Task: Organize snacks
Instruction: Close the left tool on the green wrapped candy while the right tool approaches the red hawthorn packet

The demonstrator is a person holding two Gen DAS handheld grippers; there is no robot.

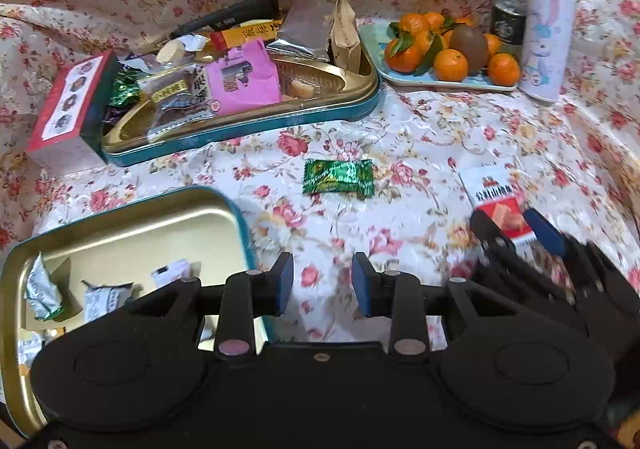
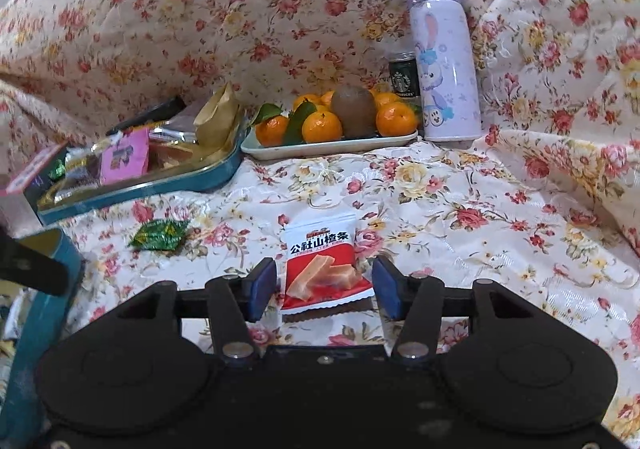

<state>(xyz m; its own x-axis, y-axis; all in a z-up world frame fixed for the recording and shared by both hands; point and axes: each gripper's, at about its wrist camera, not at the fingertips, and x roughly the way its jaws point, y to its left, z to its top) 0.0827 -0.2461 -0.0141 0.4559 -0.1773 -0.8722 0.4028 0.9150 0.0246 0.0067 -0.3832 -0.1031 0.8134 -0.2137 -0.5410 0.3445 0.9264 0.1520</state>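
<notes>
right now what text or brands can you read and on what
"公社山楂条" on the red and white snack packet lying between the open right gripper fingers.
"STARBUCKS" with the logo on the dark can beside the purple bottle.
Yellow and red wrapper in the far tin: Chinese characters, too blurred to read.
Pink packet, red box and packets in the near tin: print too small or blurred.
Green candy: no readable text.

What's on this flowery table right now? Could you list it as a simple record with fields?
surface: floral tablecloth
right gripper: open, fingers either side of red-and-white snack packet
left gripper: open, empty
loose item: green candy on the cloth
far tin: piled with mixed snacks
near tin: a few wrapped pieces
fruit tray: oranges, one kiwi
behind: purple bottle, dark can
</notes>
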